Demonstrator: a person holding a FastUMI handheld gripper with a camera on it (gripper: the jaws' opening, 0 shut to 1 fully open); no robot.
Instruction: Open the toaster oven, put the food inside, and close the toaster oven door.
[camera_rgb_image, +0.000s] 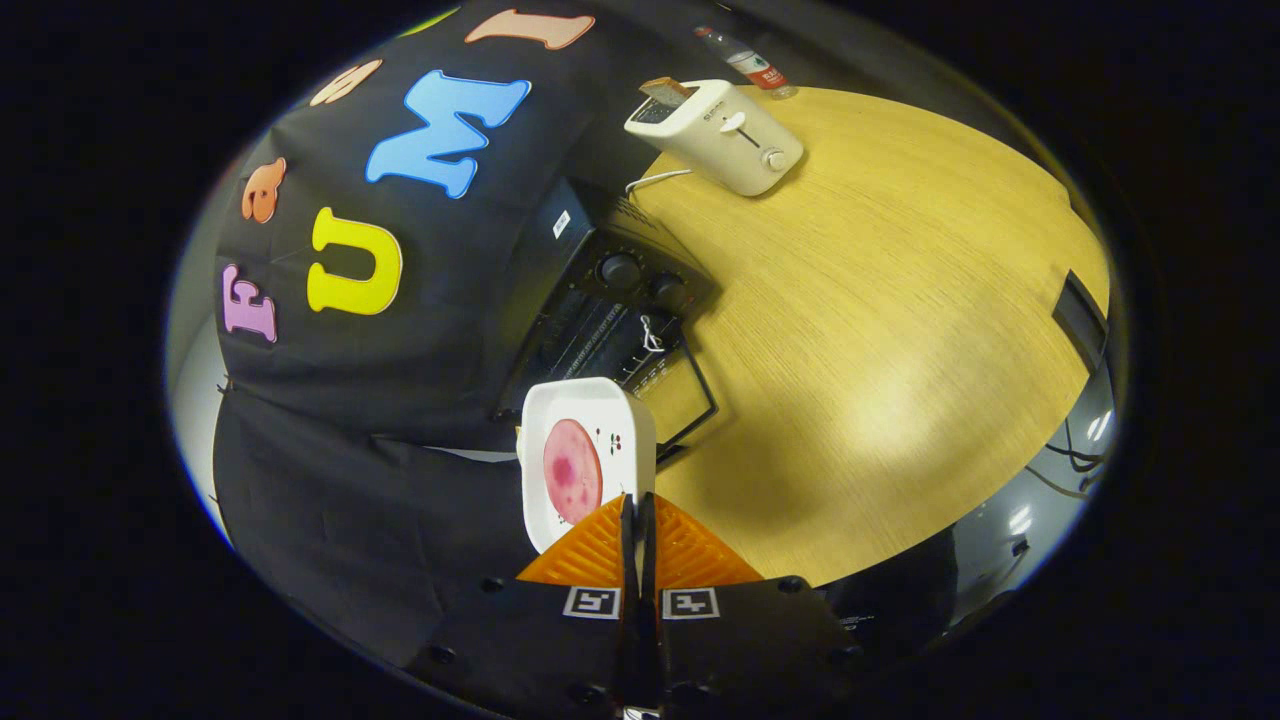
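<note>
The jaws of the gripper (637, 510) are pressed nearly together on the near rim of a white dish (588, 455), one finger on each face of that rim, so the dish is pinched and carried edge-on, tipped steeply, not flat. On the dish lies the food (572, 472), a round pink slice, just ahead of the fingertips.

Directly beyond the far edge of the dish sits the black toaster oven (600, 310) on the wooden table (880, 330). Its door (680, 395) hangs open toward the jaws, and the wire rack inside shows above the dish. The dish's long axis points along the fingers, straight at that opening, so my judgement is that the coming move is a forward push, with the dish first levelled to clear the door.

Farther off stand a white toaster (715, 135) and a bottle (745, 62).
</note>
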